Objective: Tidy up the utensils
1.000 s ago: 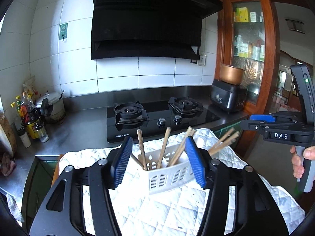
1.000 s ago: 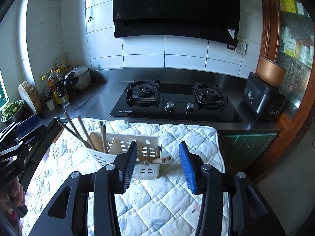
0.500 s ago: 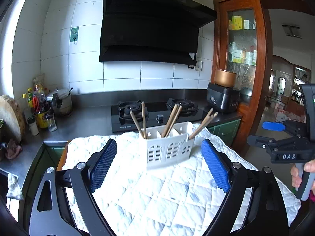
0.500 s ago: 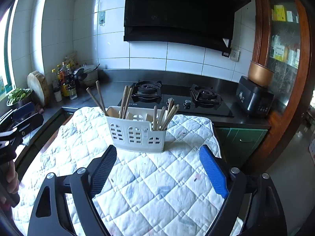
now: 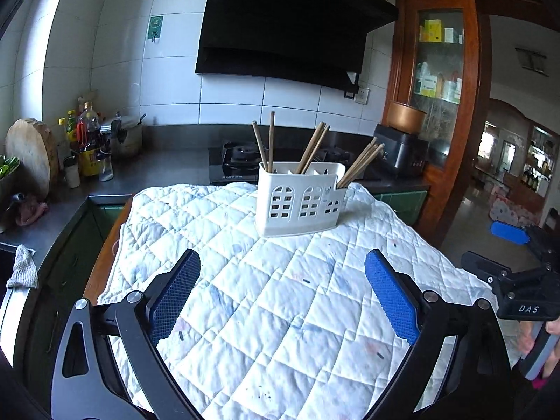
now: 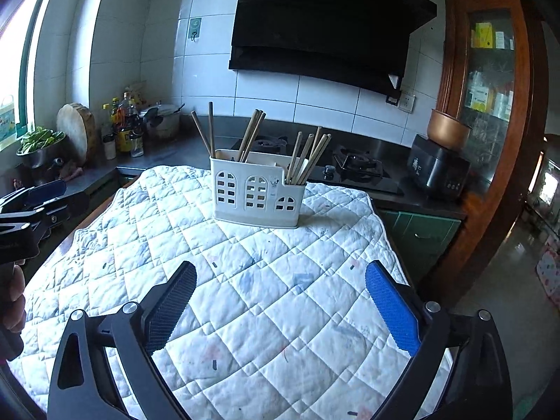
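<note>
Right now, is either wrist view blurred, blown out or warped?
Left wrist: sharp on the holder; the tiled wall bows with fisheye curve, and window light washes out its left edge. Right wrist: equally sharp; the window is blown white and the corners go dark.

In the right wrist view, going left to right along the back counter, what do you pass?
Bowl of greens → round wooden chopping block → cluster of bottles → metal pot → gas hob → black cooker with a copper bowl.
</note>
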`<state>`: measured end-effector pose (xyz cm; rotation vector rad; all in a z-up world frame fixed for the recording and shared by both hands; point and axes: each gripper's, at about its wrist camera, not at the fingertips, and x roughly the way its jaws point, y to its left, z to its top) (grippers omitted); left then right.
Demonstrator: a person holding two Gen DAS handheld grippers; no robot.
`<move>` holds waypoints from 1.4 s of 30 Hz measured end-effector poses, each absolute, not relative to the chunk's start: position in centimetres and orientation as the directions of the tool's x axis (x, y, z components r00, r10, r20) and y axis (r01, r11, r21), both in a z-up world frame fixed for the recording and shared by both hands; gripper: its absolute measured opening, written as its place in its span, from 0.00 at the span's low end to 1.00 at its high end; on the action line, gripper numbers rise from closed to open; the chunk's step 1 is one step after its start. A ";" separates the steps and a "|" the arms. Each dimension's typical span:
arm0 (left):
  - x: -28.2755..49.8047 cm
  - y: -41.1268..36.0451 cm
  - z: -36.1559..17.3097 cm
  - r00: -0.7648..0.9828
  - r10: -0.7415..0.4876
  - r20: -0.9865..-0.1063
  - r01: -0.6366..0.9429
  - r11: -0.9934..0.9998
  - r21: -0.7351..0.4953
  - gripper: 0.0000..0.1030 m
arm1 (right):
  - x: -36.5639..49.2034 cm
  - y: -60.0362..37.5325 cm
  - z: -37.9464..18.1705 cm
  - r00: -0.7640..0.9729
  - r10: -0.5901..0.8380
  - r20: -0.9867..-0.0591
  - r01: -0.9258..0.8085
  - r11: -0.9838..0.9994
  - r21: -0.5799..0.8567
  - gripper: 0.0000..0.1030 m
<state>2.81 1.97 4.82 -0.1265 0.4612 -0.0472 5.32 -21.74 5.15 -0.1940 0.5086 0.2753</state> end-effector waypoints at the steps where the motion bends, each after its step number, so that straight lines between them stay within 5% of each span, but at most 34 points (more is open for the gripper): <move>1: 2.5 2.0 4.5 0.890 -0.076 -0.450 0.016 0.991 -0.135 0.92 | 5.1 -21.8 5.0 0.843 0.199 -0.499 -0.294 0.948 -0.119 0.92; 42: -0.6 1.2 1.2 0.862 -0.069 -0.503 0.040 0.997 -0.068 0.92 | 3.2 -22.1 1.7 0.805 0.221 -0.551 -0.276 0.961 -0.018 0.92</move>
